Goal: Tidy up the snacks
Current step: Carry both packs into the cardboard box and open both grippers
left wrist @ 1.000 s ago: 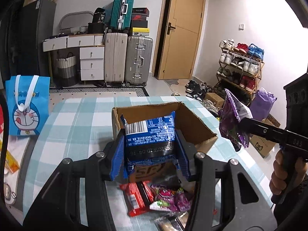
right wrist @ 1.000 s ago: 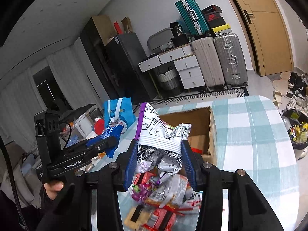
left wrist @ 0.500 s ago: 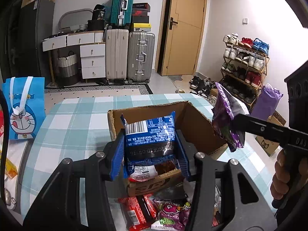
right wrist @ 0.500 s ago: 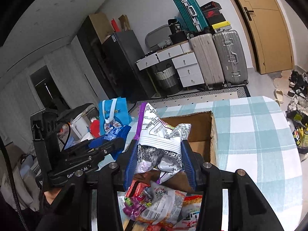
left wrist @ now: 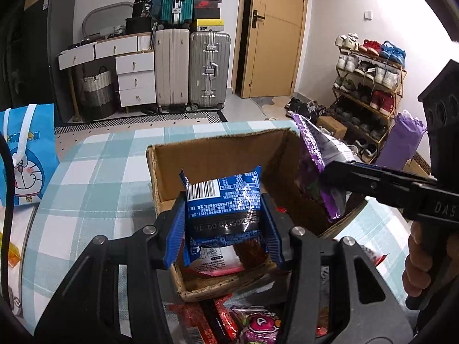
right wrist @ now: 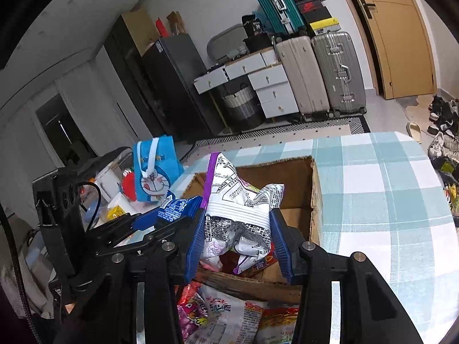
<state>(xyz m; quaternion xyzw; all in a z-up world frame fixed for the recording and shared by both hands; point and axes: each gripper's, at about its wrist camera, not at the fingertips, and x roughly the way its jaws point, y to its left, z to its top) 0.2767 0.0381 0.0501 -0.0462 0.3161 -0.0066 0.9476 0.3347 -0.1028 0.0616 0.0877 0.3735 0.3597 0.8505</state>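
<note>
My left gripper (left wrist: 223, 223) is shut on a blue snack packet (left wrist: 222, 209) and holds it over the open cardboard box (left wrist: 206, 154). My right gripper (right wrist: 236, 238) is shut on a purple and white snack bag (right wrist: 238, 218), also over the box (right wrist: 314, 200); the bag also shows in the left wrist view (left wrist: 318, 169), at the box's right side. A few packets (left wrist: 218, 261) lie inside the box. Loose snack packets (right wrist: 221, 312) lie on the checked tablecloth in front of the box.
A blue Doraemon bag (left wrist: 27, 154) stands at the table's left edge. The checked table (right wrist: 381, 197) extends right of the box. Suitcases (left wrist: 192, 68), drawers, a door and a shoe rack (left wrist: 370, 86) stand beyond the table.
Both grippers have moved forward with their packets, from above the loose pile to over the box opening. The box now looks closer and larger.
</note>
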